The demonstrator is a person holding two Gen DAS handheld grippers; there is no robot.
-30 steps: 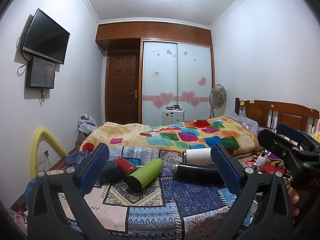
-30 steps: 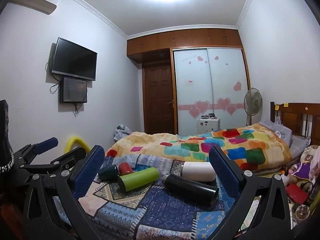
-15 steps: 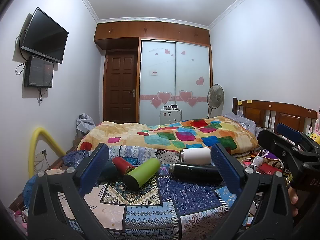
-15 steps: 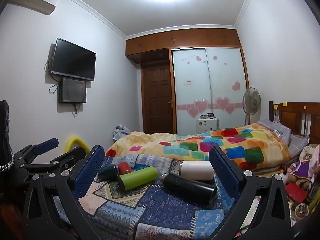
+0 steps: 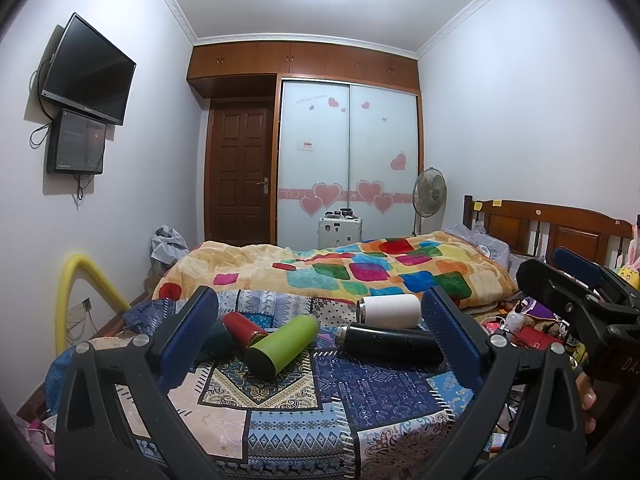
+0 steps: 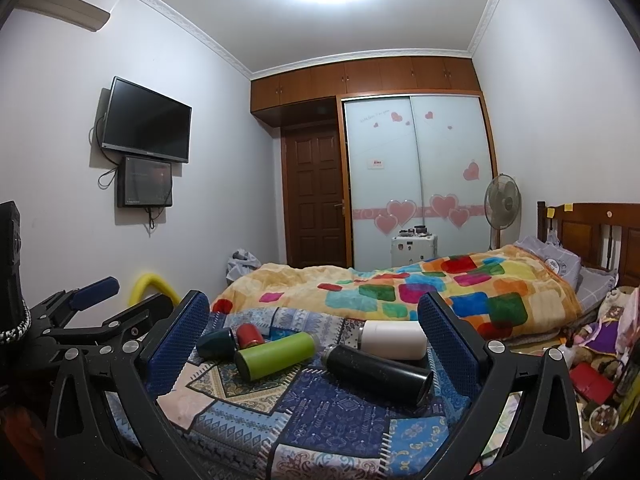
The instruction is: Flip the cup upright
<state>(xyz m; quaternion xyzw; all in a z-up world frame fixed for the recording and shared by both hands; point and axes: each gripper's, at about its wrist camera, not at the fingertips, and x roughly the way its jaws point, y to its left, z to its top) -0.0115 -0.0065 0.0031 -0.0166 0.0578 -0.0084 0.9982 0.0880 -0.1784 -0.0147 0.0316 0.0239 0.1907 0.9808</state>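
Note:
Several cups lie on their sides on a patterned cloth (image 5: 304, 408): a green cup (image 5: 282, 346) (image 6: 276, 354), a black cup (image 5: 390, 343) (image 6: 378, 370), a white cup (image 5: 390, 311) (image 6: 394, 339), a red cup (image 5: 243, 328) (image 6: 249, 335) and a dark teal cup (image 5: 218, 334) (image 6: 216, 343). My left gripper (image 5: 318, 346) is open and empty, held back from the cups. My right gripper (image 6: 314, 346) is open and empty, also short of them. Each gripper shows at the edge of the other's view.
A bed with a colourful quilt (image 5: 360, 272) lies behind the cloth, its wooden headboard (image 5: 552, 228) on the right. Clutter (image 6: 592, 364) sits at the right. A yellow tube (image 5: 76, 300) stands at the left wall. A fan (image 6: 502, 202) and a wardrobe (image 6: 416, 184) are far back.
The left wrist view has tilted slightly downward, so the cups sit a little higher in it. The right gripper has barely moved. Both grippers stay open.

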